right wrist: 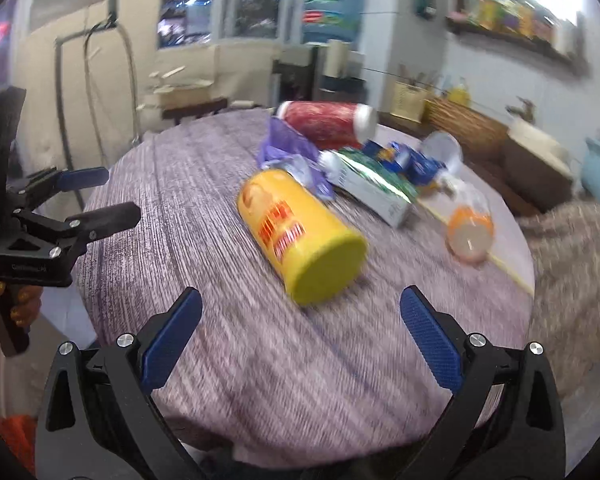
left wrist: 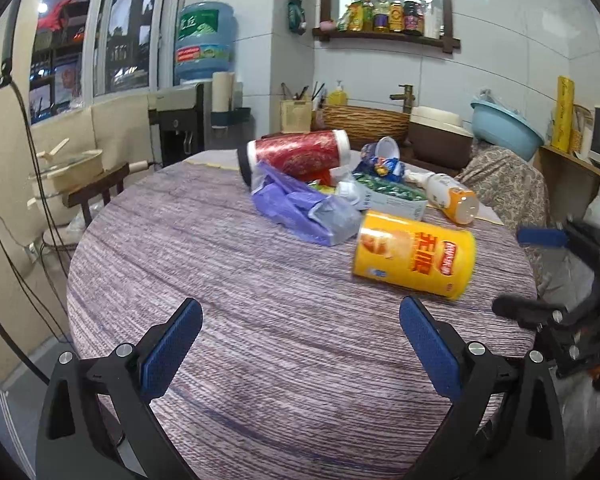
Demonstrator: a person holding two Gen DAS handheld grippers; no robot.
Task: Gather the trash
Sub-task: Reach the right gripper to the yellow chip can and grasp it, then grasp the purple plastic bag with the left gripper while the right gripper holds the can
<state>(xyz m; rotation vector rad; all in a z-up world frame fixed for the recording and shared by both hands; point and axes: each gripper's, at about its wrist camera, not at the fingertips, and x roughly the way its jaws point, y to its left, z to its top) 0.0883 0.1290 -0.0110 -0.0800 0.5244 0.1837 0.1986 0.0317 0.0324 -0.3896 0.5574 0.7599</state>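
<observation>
Your left gripper (left wrist: 300,344) and right gripper (right wrist: 300,340) hover with jaws spread, grasping nothing. The yellow chip can (right wrist: 300,236) lies sideways on the round table (left wrist: 200,280), capped, contents hidden, beside the red canister (left wrist: 296,152) and purple bag (left wrist: 296,204)

Table (left wrist: 220,280): bore all the trash toward its far right part.
Chip canister (left wrist: 414,256): lay on its side, nearest of the pile.
Plastic bag (left wrist: 300,204): just behind and left of the canister.
Large tube (left wrist: 296,154): on its side behind the bag, farthest back.
Carton (left wrist: 392,196): right of the bag.
Bottle (left wrist: 452,198): on its side, right of the carton.
Snack wrapper (left wrist: 380,162): behind the carton.
</observation>
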